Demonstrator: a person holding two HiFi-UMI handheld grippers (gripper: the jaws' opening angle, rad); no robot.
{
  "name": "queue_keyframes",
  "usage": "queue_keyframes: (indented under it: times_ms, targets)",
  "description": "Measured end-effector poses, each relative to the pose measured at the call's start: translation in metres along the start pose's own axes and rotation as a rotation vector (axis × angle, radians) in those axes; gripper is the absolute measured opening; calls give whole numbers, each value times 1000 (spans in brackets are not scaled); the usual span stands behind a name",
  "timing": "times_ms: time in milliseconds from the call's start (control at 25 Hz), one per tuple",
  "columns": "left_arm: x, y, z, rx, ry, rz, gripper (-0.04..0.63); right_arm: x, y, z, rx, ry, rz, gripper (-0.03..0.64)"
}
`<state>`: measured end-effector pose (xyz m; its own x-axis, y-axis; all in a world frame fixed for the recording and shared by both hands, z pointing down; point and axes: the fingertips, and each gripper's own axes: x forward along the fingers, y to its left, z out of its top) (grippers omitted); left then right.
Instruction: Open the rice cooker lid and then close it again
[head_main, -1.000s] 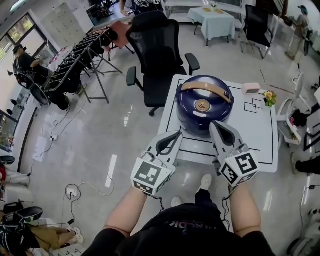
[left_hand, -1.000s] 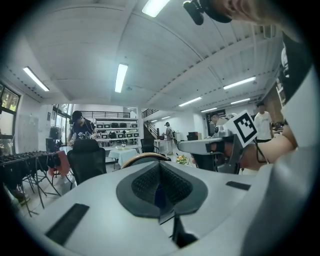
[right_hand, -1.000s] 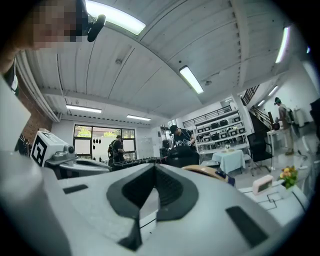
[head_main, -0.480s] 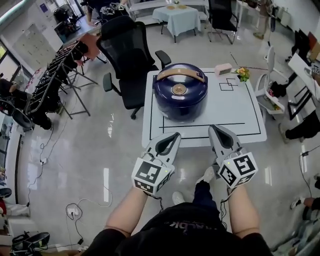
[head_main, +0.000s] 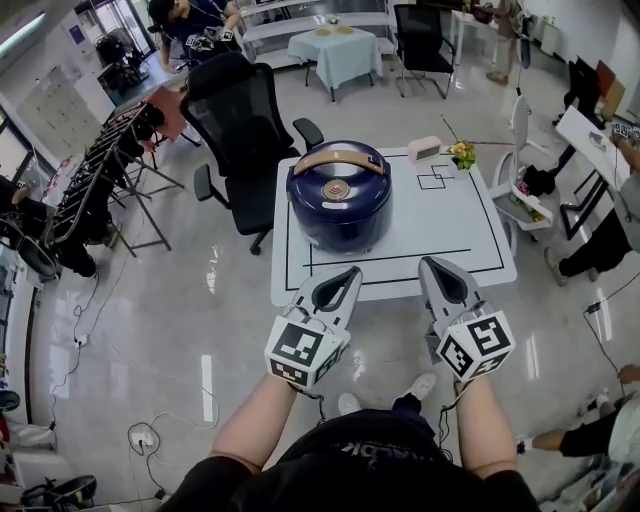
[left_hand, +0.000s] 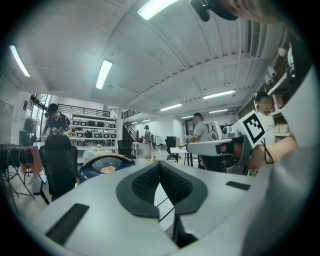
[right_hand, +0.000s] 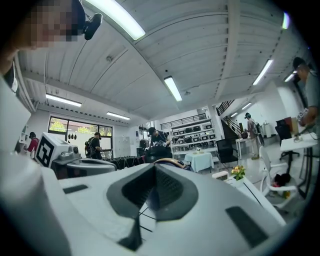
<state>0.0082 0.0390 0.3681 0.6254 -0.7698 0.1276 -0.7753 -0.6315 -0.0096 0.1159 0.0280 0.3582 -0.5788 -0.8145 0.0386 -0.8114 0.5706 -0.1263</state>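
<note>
Head view, centre of frame: dark blue rice cooker, lid down, tan handle across top. Stands on left half of white bench. Pink box and small flowers at far edge of bench. Black office chair upper left, just beside bench. Lower centre: left tongs and right tongs side by side over near edge of bench, apart from cooker. Both tongs clenched, pads together, gripping nothing.

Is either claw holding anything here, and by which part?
Nothing is held. The left claw and right claw are both shut and empty, short of the dark blue round rice cooker.
</note>
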Motion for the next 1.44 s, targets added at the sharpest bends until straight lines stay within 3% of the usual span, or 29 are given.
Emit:
queue_keyframes:
  times_ms: [520,1440]
  targets:
    - [5,3,-5,-23,20,40,3,4,-4,-4,8,12,35,2]
    - [-7,-2,-2,11,24,22,3,0,15,-6,21,13,42,2]
